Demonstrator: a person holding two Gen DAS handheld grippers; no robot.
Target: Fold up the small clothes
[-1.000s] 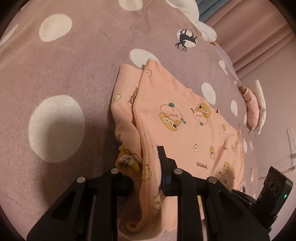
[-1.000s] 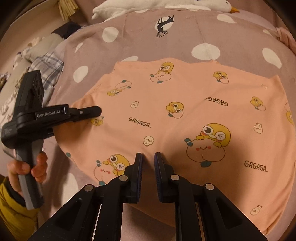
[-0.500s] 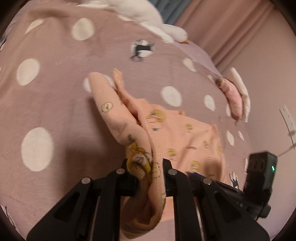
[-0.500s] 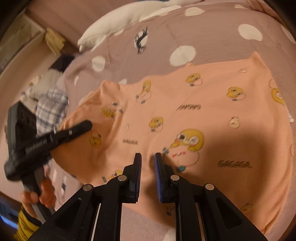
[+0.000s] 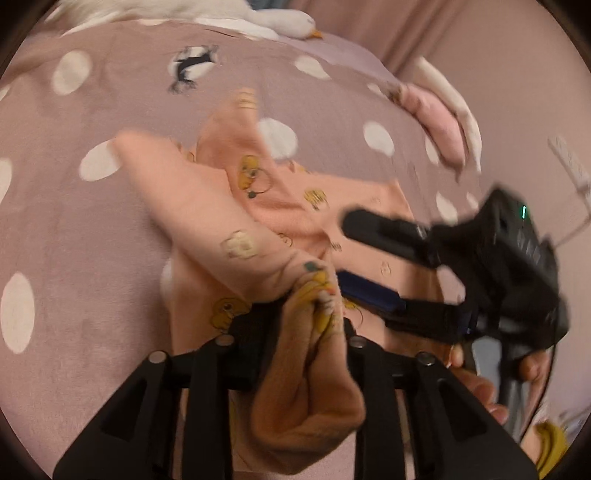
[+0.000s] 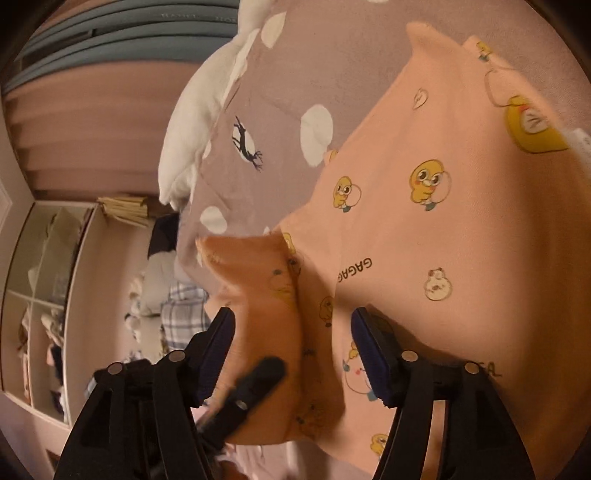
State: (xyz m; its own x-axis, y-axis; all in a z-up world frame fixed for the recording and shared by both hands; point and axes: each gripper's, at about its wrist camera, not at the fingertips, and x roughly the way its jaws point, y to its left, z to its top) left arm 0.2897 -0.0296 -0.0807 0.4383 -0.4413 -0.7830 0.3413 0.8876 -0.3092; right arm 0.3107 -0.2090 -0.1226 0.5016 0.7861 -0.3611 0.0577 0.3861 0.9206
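A peach garment point(image 5: 207, 206) printed with yellow chicks lies on the dotted mauve bedspread point(image 5: 92, 240). One edge is lifted and folded over. My left gripper point(image 5: 306, 321) grips a bunched fold of that edge, and its jaws are opening with the cloth still pinched between them. To the right, a hand holds my right gripper point(image 5: 351, 251), whose jaws are opening wide. In the right wrist view the right gripper point(image 6: 291, 321) straddles the lifted fold of the garment point(image 6: 443, 240) without pressing on it. One of the left gripper's fingers point(image 6: 258, 373) shows low between the jaws.
A white goose plush point(image 5: 258, 18) lies along the far edge of the bed. A pink and white folded item point(image 5: 439, 122) sits at the right edge. Beyond the bed in the right wrist view are a plaid cloth point(image 6: 181, 314) and a shelf unit point(image 6: 37, 295).
The left gripper has lifted the garment's edge and carried it toward the right gripper. The right gripper has rolled, gone from shut to wide open, and now straddles the lifted fold.
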